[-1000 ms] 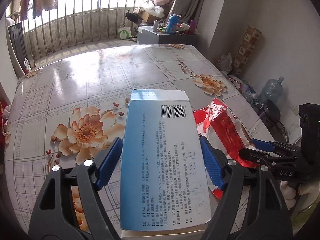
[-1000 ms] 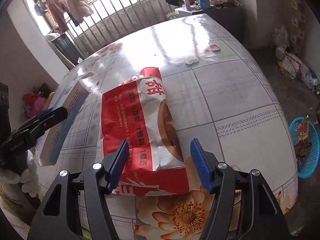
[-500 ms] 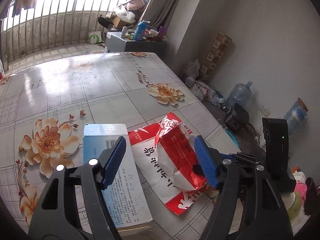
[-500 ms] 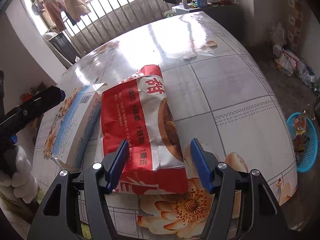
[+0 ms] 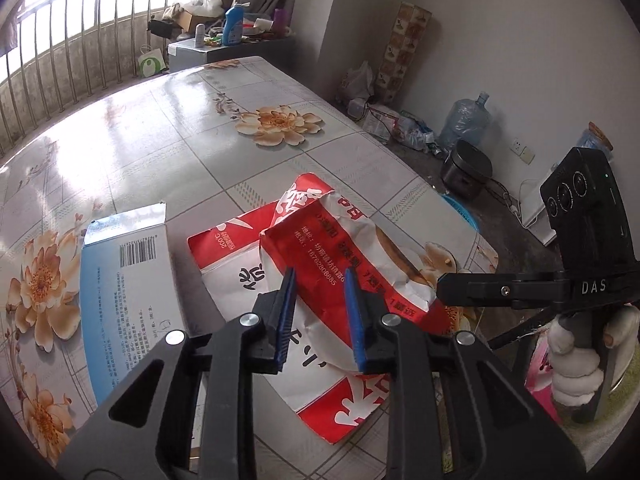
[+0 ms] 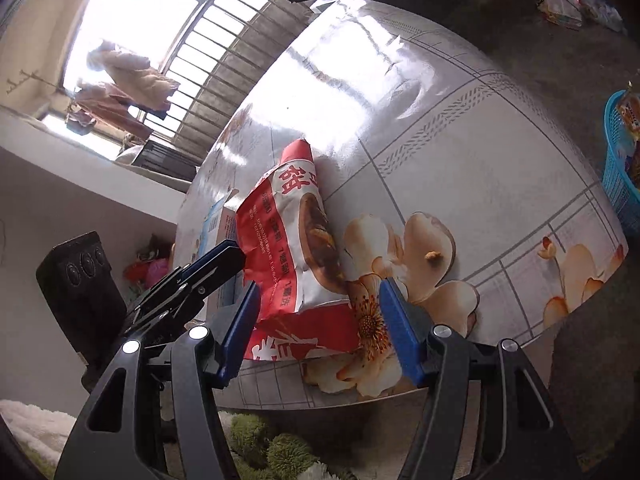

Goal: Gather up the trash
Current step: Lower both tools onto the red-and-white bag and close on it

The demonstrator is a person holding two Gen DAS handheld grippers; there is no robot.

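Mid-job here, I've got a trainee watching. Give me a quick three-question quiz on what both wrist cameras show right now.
1. True or false: the flat blue-and-white cardboard box lies on the flower-patterned table, apart from both grippers.
2. What stands between the closing fingers of the left gripper?
A. the blue box
B. a raised fold of the crumpled red-and-white paper bag
C. nothing
3. Fill in: the right gripper, jaws wide, straddles the bag's ____ end at the table edge.

Key: 1 true; 2 B; 3 near.
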